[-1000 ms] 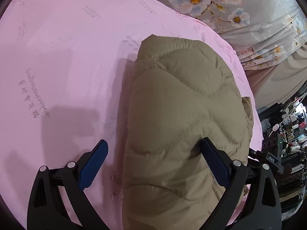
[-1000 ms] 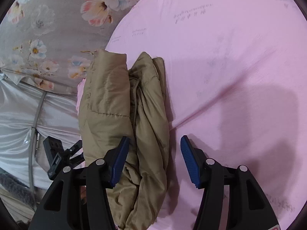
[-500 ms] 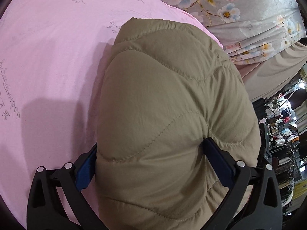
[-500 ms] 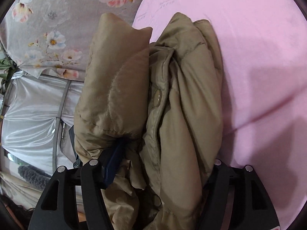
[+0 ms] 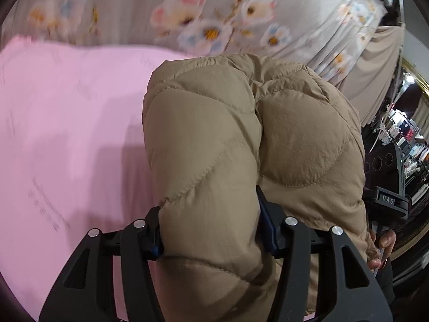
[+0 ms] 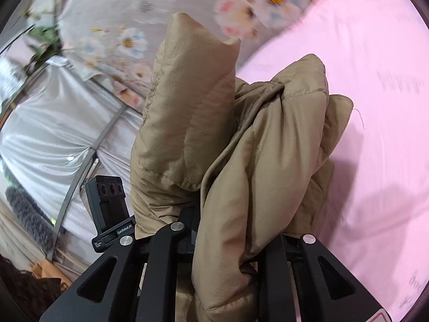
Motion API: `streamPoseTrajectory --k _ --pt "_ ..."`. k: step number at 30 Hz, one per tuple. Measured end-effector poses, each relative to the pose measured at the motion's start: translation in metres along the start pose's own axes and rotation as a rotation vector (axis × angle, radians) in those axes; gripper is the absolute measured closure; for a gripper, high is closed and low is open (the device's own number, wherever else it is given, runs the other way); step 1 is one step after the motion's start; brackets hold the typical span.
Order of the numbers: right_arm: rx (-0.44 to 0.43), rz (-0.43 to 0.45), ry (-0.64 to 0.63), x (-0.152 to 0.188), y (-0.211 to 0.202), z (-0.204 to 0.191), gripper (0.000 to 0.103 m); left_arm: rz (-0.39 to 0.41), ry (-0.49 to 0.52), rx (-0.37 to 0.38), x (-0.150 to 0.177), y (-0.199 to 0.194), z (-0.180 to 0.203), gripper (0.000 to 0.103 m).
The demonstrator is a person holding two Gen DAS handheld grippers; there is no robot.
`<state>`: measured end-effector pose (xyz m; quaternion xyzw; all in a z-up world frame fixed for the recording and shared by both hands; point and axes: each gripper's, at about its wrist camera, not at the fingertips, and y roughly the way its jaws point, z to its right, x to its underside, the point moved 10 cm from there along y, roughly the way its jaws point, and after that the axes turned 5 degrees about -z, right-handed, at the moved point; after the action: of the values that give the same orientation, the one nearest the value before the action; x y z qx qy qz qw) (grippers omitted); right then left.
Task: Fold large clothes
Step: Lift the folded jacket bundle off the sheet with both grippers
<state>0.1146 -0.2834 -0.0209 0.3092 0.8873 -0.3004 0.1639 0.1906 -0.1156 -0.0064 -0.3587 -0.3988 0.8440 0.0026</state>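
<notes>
Grip change first: both grippers' jaws have just been closing, each with the tan quilted jacket (image 5: 241,139) between them; a sec ago they stood wide around the folded bundle lying on the pink sheet (image 5: 67,123), now the bundle fills both frames and seems lifted clear. Judgement: folding looks done, this reads as pick-up/transfer of the folded piece, not another fold. Near, lower centre of left wrist view: left gripper (image 5: 211,230) pinching a thick puffy roll, jaws about half apart, blue pad (image 5: 265,222) pressed into fabric on the right side, other pad mostly buried. Lower centre of right wrist view: right gripper (image 6: 225,238) clamped much narrower on thinner bunched layers; pads hidden by cloth. Mid: jacket's loose edges and a standing flap stick up, upper centre of right view. Far: sheet behind, then blurred floral fabric (image 5: 214,13) across the top.
</notes>
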Motion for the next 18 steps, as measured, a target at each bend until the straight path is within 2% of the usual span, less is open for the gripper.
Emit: streamPoseTrajectory --k 5,11,14,18 --pt "-0.008 0.074 -0.14 -0.046 -0.011 -0.051 0.086 0.141 0.041 0.014 -0.053 -0.045 0.01 0.051" --pt "-0.006 0.124 -0.268 -0.102 -0.002 -0.093 0.086 0.269 0.103 -0.034 -0.114 -0.088 0.003 0.051" --pt "-0.007 0.129 -0.283 -0.128 0.014 -0.095 0.086 0.304 0.111 -0.071 -0.138 -0.092 -0.012 0.051" --pt "-0.017 0.118 -0.269 -0.154 0.055 -0.087 0.086 0.318 0.095 -0.107 -0.161 -0.074 -0.044 0.051"
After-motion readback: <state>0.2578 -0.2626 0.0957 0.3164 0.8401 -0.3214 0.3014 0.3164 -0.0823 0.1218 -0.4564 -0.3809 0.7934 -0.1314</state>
